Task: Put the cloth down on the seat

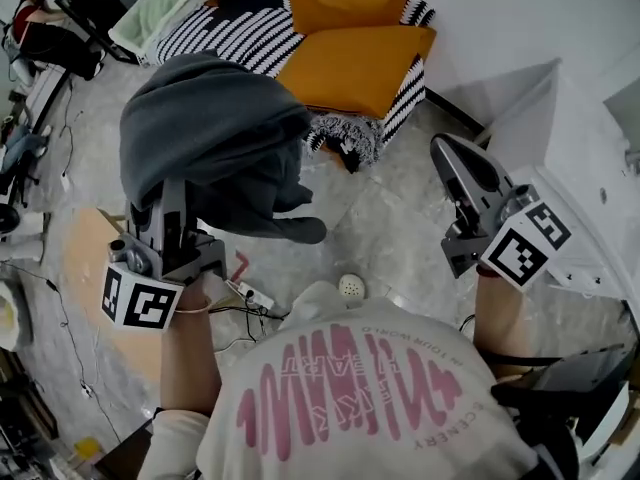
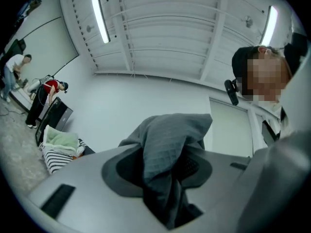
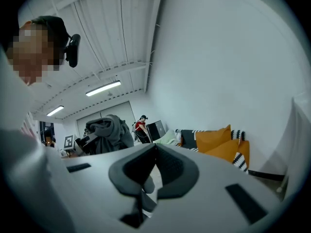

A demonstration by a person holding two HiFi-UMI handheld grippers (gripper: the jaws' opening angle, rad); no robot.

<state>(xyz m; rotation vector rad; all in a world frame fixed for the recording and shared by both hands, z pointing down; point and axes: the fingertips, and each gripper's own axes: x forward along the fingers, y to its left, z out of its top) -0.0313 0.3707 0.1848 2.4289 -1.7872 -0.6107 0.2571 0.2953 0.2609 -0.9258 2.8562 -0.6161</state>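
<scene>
A dark grey cloth (image 1: 215, 138) hangs bunched in the air, in front of the seat, a sofa with a black-and-white striped cover (image 1: 240, 33) and orange cushions (image 1: 350, 68). My left gripper (image 1: 172, 196) is shut on the cloth, and folds drape over its tips. In the left gripper view the cloth (image 2: 167, 144) fills the gap between the jaws of the left gripper (image 2: 164, 174) and stands up above them. My right gripper (image 1: 447, 151) is to the right, away from the cloth, shut and empty. The right gripper view shows the right gripper (image 3: 154, 152), the cloth (image 3: 109, 130) and the sofa (image 3: 218, 142).
A white cabinet (image 1: 580, 168) stands close on the right. On the floor lie a power strip with cables (image 1: 250, 293) and a small white round thing (image 1: 350, 286). A pale green cloth (image 1: 150, 8) lies on the sofa's far end. People work at the top left (image 1: 40, 28).
</scene>
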